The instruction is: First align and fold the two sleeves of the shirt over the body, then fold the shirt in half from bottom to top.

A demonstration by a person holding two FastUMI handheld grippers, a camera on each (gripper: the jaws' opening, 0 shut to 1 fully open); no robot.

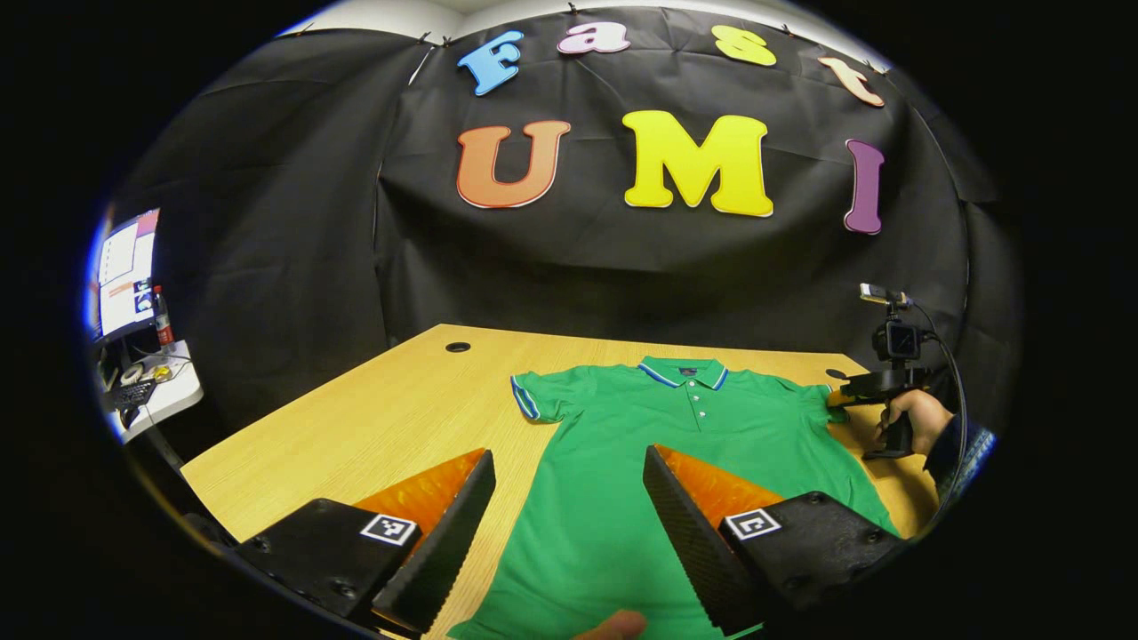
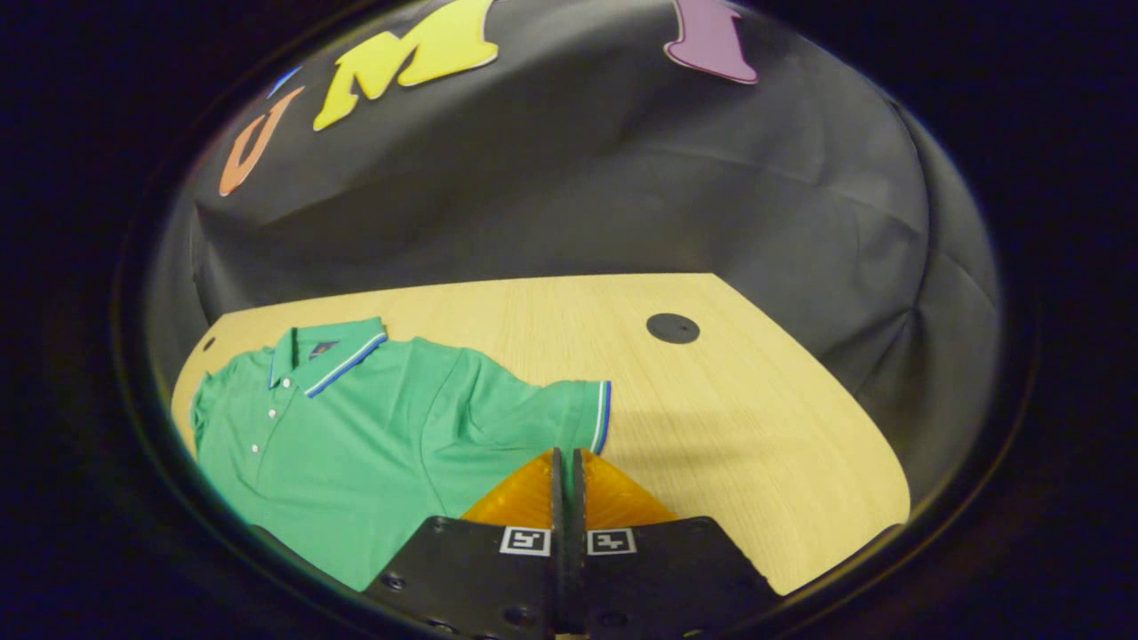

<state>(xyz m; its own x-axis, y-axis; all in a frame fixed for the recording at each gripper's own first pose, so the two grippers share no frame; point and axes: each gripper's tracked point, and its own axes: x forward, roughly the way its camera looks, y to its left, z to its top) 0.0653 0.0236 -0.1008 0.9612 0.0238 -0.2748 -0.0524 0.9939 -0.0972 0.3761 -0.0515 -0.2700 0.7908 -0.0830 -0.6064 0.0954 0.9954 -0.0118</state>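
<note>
A: In the left gripper view, we are seeing the green shirt (image 1: 640,462) lying flat in the lower middle of the frame on the desk (image 1: 373,427), collar toward the black wall, both sleeves spread outward.

B: And our left hand-held gripper (image 1: 569,507) is hanging released at the bottom of the frame, fingers wide apart above the shirt's body.

A: At the right edge we are seeing the right hand-held gripper (image 1: 845,400), a hand (image 1: 916,418) holding it, its tip at the sleeve (image 1: 805,400) there.

B: In the right gripper view, that hand-held gripper (image 2: 562,462) is sitting clenched at bottom centre, fingers pressed together just at the striped cuff of the sleeve (image 2: 569,418). Whether cloth is pinched between them, we are not able to tell.
</note>
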